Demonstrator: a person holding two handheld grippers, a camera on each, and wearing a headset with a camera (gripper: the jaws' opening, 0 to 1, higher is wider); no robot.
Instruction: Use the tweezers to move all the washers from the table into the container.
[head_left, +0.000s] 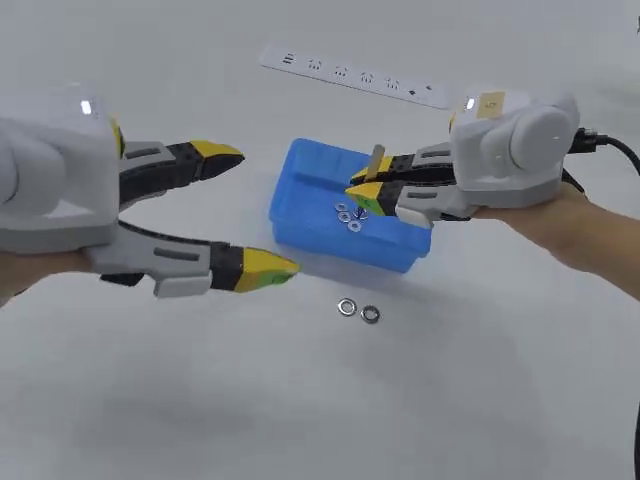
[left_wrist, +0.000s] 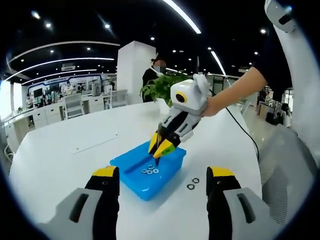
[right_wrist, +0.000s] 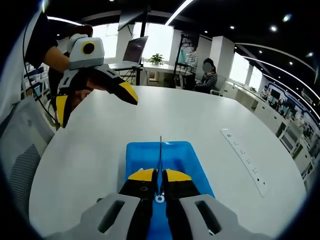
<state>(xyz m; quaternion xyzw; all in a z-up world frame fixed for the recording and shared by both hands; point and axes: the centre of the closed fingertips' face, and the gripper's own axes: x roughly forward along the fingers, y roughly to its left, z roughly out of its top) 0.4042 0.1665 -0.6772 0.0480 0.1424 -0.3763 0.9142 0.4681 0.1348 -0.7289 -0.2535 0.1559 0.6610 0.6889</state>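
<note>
My right gripper (head_left: 362, 195) is shut on thin metal tweezers (right_wrist: 160, 160) and hangs over the blue container (head_left: 310, 175). The tweezers' tip points down into it. Several washers (head_left: 349, 215) lie on the container's floor just under the tip. Two more washers (head_left: 358, 311) lie side by side on the white table in front of the container, also seen as washers (left_wrist: 193, 183) from the left. My left gripper (head_left: 250, 210) stands open to the container's left, above the table, with nothing between its jaws. From the left gripper view, the right gripper (left_wrist: 161, 146) hovers over the container (left_wrist: 130, 162).
A white power strip (head_left: 350, 75) lies on the table behind the container. The white table (head_left: 300, 400) stretches wide in front and to the sides. People sit at the far end of the room (right_wrist: 207, 75), away from the work.
</note>
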